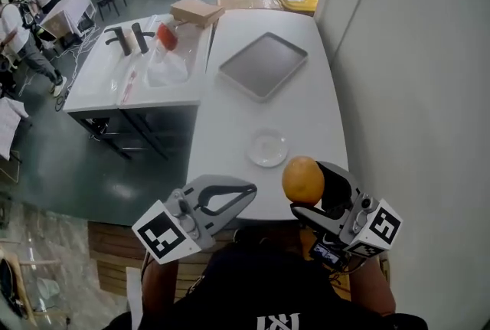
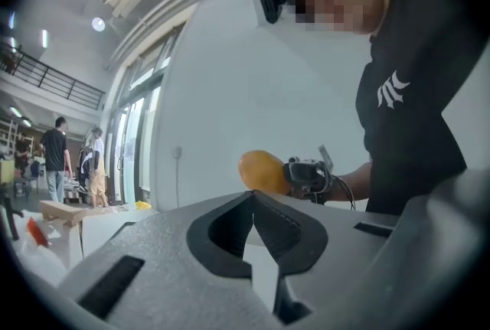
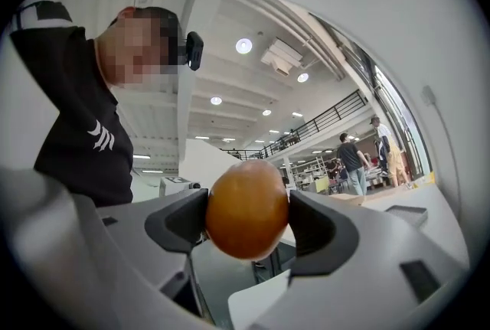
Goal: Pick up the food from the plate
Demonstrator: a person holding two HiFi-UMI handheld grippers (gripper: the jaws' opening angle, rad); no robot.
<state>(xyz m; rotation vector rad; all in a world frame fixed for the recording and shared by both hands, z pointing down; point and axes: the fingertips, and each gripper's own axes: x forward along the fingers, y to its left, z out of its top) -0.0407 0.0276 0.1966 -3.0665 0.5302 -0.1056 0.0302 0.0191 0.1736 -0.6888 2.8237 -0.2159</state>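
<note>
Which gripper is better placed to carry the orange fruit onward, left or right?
Right. The right gripper clamps the orange fruit, lifted clear of the plate; the left gripper is shut and empty.

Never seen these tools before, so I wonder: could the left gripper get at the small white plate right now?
Probably yes. The left gripper is shut and empty, the plate lies bare just ahead of it, and the right gripper holds the orange fruit aside.
</note>
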